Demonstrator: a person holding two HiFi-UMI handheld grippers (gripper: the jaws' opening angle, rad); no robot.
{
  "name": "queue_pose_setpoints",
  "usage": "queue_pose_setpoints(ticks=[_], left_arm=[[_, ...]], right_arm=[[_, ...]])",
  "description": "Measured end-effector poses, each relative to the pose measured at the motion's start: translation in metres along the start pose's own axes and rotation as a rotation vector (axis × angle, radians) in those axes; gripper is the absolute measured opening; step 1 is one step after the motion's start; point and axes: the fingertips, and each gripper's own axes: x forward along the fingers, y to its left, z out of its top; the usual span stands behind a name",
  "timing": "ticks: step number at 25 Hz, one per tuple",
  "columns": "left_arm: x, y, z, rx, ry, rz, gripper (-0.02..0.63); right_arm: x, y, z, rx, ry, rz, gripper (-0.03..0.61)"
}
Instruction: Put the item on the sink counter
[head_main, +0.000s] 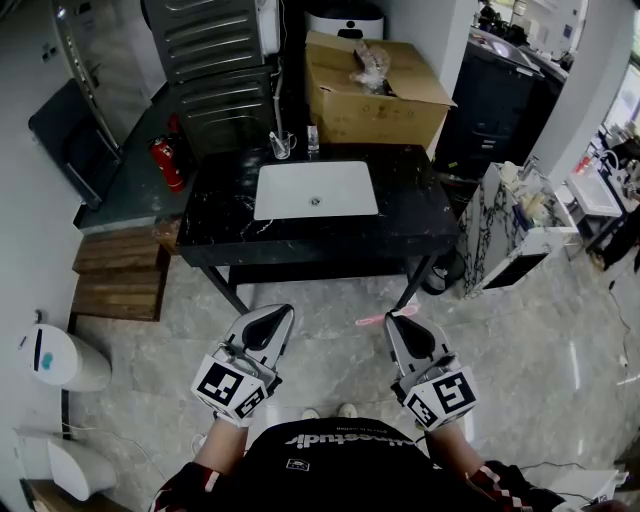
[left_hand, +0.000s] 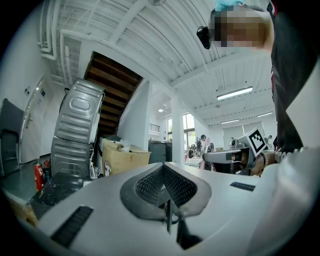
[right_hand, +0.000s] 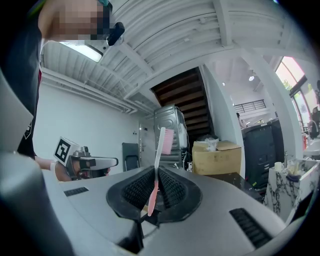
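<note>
The sink counter (head_main: 215, 215) is black marble with a white basin (head_main: 315, 190), and it stands ahead of me on the floor. My right gripper (head_main: 396, 320) is shut on a pink toothbrush (head_main: 372, 320), which sticks out to the left of its tips. In the right gripper view the toothbrush (right_hand: 156, 165) stands upright between the pads, bristle head on top, with the right gripper (right_hand: 154, 192) clamped on its handle. My left gripper (head_main: 279, 313) is shut with nothing in it; its pads (left_hand: 150, 185) meet. Both grippers hover over the floor, short of the counter's front edge.
A glass cup (head_main: 282, 146) and a small bottle (head_main: 313, 138) stand at the counter's back. Behind are a cardboard box (head_main: 370, 90) and stacked metal appliances (head_main: 215, 60). A fire extinguisher (head_main: 168, 165) and wooden steps (head_main: 120, 275) lie left, a marble stand (head_main: 510, 225) right.
</note>
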Motion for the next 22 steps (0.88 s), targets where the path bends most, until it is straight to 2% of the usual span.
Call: queue_pose_setpoints(ticks=[13, 22], left_arm=[[0.018, -0.024, 0.004, 0.019, 0.022, 0.034, 0.015], [0.03, -0.053, -0.006, 0.045, 0.053, 0.056, 0.014]], right_arm=[[-0.014, -0.03, 0.002, 0.017, -0.007, 0.042, 0.055], [-0.024, -0.049, -0.007, 0.048, -0.022, 0.086, 0.055]])
